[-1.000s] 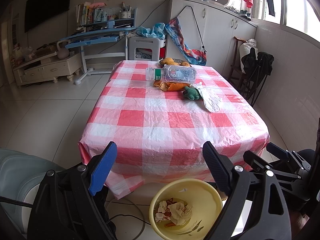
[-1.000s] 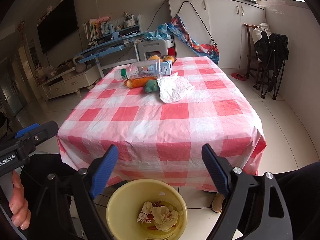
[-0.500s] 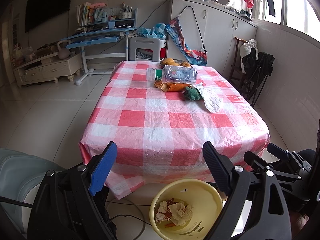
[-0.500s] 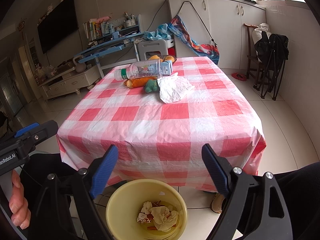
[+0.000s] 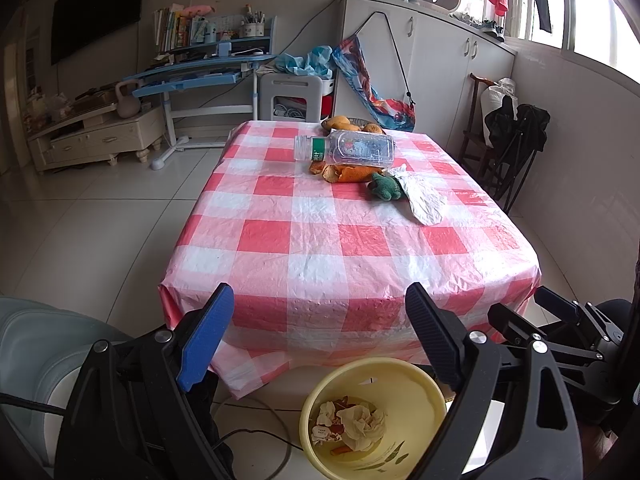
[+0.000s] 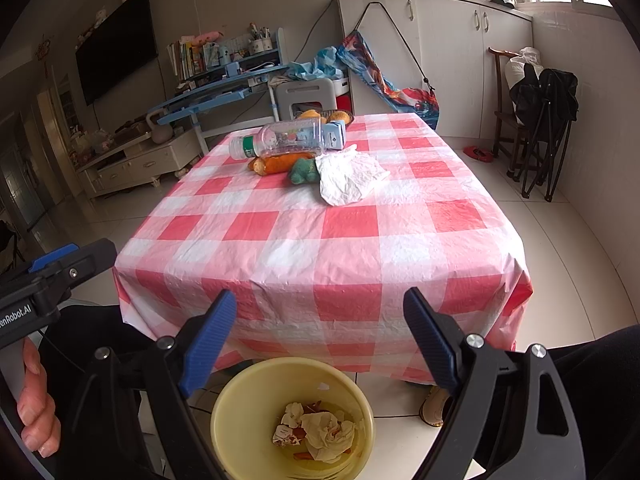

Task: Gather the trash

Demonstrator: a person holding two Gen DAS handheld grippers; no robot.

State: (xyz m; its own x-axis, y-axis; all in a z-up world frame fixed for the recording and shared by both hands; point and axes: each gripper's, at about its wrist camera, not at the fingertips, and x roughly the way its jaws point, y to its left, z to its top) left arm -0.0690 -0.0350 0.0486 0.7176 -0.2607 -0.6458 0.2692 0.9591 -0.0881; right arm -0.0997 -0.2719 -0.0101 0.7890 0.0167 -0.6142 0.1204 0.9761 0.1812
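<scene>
Claws are both held wide open and empty: the left claw (image 5: 316,336) and right claw (image 6: 320,340) hang above the yellow bin (image 6: 240,412), short of the desk (image 6: 320,248). At the desk's far end the trash is clustered: a clear bottle (image 6: 280,138) lying on its side, long axis crosswise, cap end left, light but slippery, best pinched across its middle. Peel (image 6: 280,163), probably orange, is tucked beneath; crumpled paper (image 6: 348,178) is soft.
</scene>
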